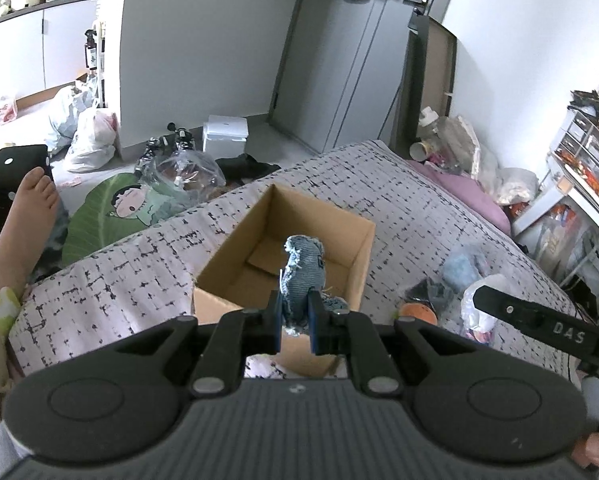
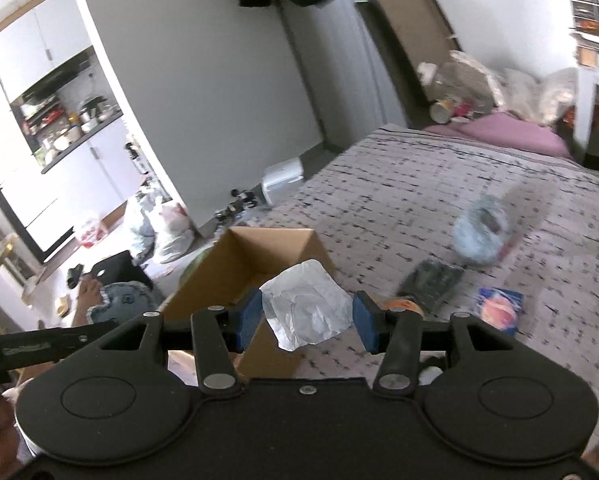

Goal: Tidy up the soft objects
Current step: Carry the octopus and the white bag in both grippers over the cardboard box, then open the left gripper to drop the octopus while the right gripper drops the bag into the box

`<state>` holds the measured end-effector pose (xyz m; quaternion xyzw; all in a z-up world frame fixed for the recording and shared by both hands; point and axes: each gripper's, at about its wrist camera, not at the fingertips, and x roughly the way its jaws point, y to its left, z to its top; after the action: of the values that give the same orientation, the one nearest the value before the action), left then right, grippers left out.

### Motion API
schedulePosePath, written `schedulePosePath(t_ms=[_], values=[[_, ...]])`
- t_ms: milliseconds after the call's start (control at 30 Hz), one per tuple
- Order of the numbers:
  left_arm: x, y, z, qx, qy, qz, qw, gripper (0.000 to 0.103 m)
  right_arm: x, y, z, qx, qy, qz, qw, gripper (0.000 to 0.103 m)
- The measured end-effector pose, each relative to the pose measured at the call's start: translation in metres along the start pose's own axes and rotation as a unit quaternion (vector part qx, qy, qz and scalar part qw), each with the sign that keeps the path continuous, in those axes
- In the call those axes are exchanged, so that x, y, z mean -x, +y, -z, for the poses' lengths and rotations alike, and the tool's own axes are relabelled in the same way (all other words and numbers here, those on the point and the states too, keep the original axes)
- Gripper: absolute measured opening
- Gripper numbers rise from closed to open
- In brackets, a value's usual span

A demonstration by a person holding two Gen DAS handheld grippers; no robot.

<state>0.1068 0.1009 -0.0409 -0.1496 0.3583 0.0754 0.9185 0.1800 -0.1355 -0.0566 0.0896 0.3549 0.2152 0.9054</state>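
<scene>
My left gripper (image 1: 297,322) is shut on a frayed blue denim piece (image 1: 302,276) and holds it over the open cardboard box (image 1: 219,270) on the bed. The box floor looks bare. My right gripper (image 2: 306,320) is shut on a clear plastic bag (image 2: 305,310) and holds it above the near right corner of the same box (image 2: 215,264). The denim piece shows at the left in the right wrist view (image 2: 125,302). Part of the right gripper's arm shows in the left wrist view (image 1: 539,322).
On the patterned bedspread (image 1: 399,200) right of the box lie a light blue bundle (image 2: 481,230), a dark packet (image 2: 433,278), an orange item (image 1: 417,314) and a bagged colourful item (image 2: 499,308). A purple pillow (image 2: 511,134) lies at the head. Bags clutter the floor (image 1: 91,140).
</scene>
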Motion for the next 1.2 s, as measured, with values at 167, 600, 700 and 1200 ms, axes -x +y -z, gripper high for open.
schedulePosePath(t_ms=[167,600,700,1200], values=[[-0.014,0.011,-0.008,0.01,0.0,-0.005,0.9999,0.012,-0.013,0.011,-0.01,0.019,0.008,-0.025,0.999,0.049],[-0.072,0.035,-0.013,0.035,0.034,-0.01,0.9988,0.012,-0.06,0.029,-0.009,0.013,0.032,-0.067,0.997,0.049],[-0.085,0.038,-0.011,0.034,0.047,-0.01,0.9982,0.012,-0.07,0.029,-0.005,0.004,0.041,-0.073,0.996,0.049],[-0.108,0.054,-0.01,0.077,0.067,-0.026,0.9945,0.017,-0.095,0.047,0.003,0.023,0.058,-0.108,0.992,0.05]])
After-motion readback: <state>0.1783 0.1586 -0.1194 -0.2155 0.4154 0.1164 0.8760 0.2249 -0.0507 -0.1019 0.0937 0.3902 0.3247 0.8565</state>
